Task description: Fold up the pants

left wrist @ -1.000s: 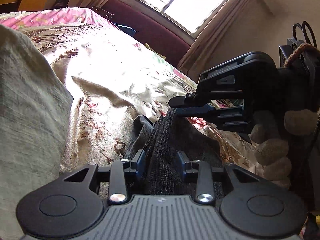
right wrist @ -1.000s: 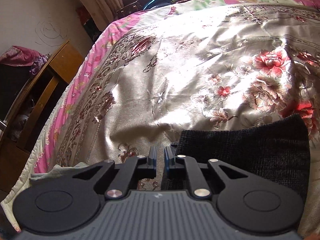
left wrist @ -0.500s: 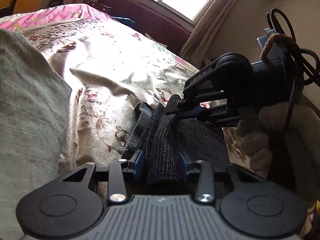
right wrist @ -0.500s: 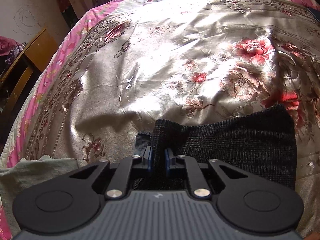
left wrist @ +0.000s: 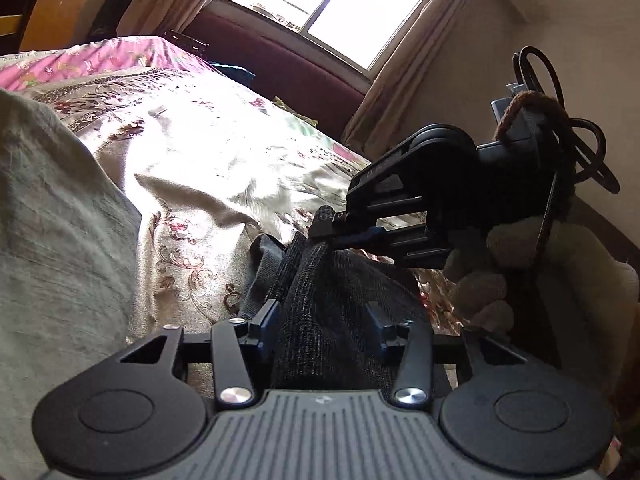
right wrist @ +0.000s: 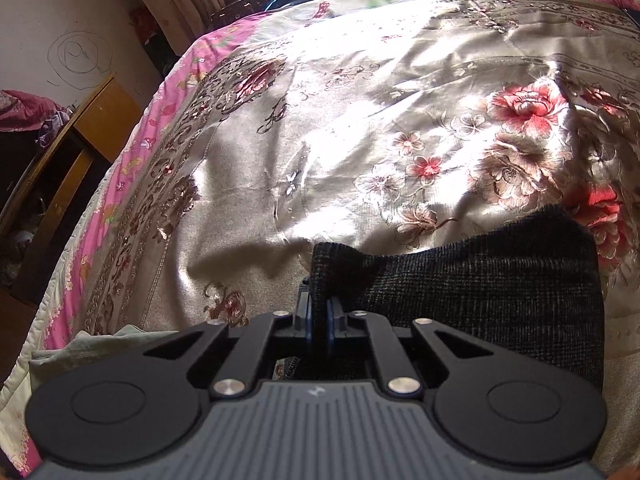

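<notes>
The dark knit pants [right wrist: 480, 280] lie on the floral bedspread [right wrist: 360, 120], with their near-left corner pulled up into a ridge. My right gripper [right wrist: 318, 312] is shut on that corner. In the left wrist view the right gripper [left wrist: 320, 232] reaches in from the right, held by a gloved hand [left wrist: 480, 280], pinching the raised fold. The pants [left wrist: 320, 360] run from there down between the jaws of my left gripper [left wrist: 322, 312]. Those jaws are opening, standing wide on either side of the bunched fabric.
A grey-green cloth [left wrist: 52, 260] lies heaped at the left, also at the bed's near corner [right wrist: 100, 344]. Wooden furniture [right wrist: 80, 132] stands beside the bed's left edge. A window [left wrist: 332, 4] with curtains is beyond the bed's far end.
My right gripper closed on the pants' corner and lifted it into a ridge. My left jaws narrowed on the fabric, then widened again.
</notes>
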Available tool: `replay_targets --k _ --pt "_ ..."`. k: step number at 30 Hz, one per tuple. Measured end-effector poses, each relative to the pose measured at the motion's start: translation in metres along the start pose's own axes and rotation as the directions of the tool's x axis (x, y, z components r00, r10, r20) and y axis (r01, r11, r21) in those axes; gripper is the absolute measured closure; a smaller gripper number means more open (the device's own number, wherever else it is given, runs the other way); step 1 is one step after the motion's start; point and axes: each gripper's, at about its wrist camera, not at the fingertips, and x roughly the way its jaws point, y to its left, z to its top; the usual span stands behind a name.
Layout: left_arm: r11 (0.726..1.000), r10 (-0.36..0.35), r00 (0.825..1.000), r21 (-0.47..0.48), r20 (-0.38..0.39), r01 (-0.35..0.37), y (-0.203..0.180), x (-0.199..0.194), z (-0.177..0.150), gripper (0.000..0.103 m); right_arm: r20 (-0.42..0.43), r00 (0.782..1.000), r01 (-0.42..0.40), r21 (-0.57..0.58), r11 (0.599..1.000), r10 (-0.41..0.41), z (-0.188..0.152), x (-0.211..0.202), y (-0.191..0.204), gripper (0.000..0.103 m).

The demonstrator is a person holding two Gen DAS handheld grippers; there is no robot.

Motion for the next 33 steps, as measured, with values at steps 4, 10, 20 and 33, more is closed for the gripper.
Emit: replay_targets --k 4,10,20,33 --pt "0.999 0.02 0.999 0.029 -0.041 -0.019 -0.004 0.008 -0.003 0.032 0.008 0.999 -0.031 0.011 0.999 0.031 0.003 -0.012 -0.006 0.095" --pt "0.999 -0.002 0.998 0.051 -0.06 0.005 -0.009 0.011 -0.005 0.064 0.026 0.997 -0.073 0.028 0.997 0.073 0.004 -0.028 -0.011 0.095" --pt "0.989 0.097 0.993 -0.109 -0.069 -0.104 0.021 0.019 -0.001 0.064 0.0 0.997 -0.076 0.0 0.997 0.076 -0.004 0.027 -0.004 0.088" --pt "0.949 0.314 0.948 -0.009 0.043 -0.314 0.006 0.013 -0.002 0.038 0.251 0.953 -0.163 -0.042 0.986 0.168 -0.01 -0.042 -0.034 0.064"
